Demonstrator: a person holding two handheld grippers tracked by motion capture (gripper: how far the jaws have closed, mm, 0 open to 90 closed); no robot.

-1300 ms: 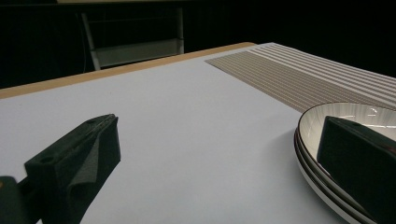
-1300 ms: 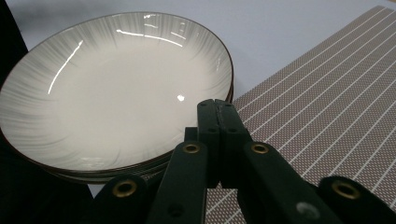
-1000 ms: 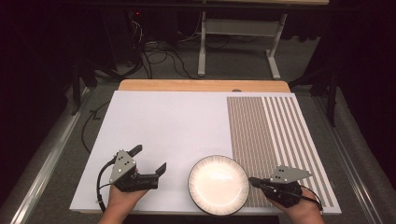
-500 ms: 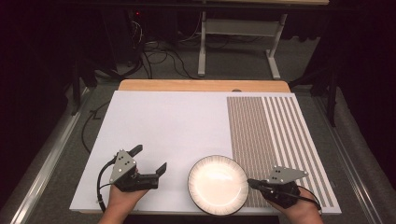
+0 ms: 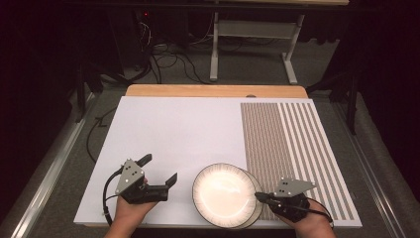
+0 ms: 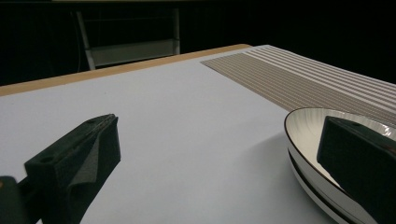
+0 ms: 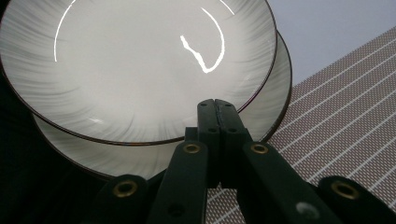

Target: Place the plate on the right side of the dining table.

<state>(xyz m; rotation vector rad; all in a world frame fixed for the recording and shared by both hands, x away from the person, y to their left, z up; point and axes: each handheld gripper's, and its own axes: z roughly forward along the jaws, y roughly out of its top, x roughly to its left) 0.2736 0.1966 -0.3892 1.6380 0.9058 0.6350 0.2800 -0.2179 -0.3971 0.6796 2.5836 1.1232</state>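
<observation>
We see 2 white plates with dark rims stacked near the front edge of the table [image 5: 198, 129], the upper plate [image 5: 222, 192] shifted slightly to the left of the lower plate [image 5: 258, 198], which peeks out along the right side. The stack straddles the boundary between the plain white sheet [image 5: 173, 134] and the striped mat [image 5: 292, 144]. Our right gripper [image 5: 259, 197] lies low at the right edge of the stack, and in the right gripper view its 2 jaws are pressed together with no gap, their tips over the upper plate's rim [image 7: 243, 108]; we cannot tell whether they actually pinch it. Our left gripper [image 5: 157, 169] sits just left of the plates, its jaws spread wide with nothing between them, the right-hand jaw close to the plate edge [image 6: 299, 154] in the left gripper view.
</observation>
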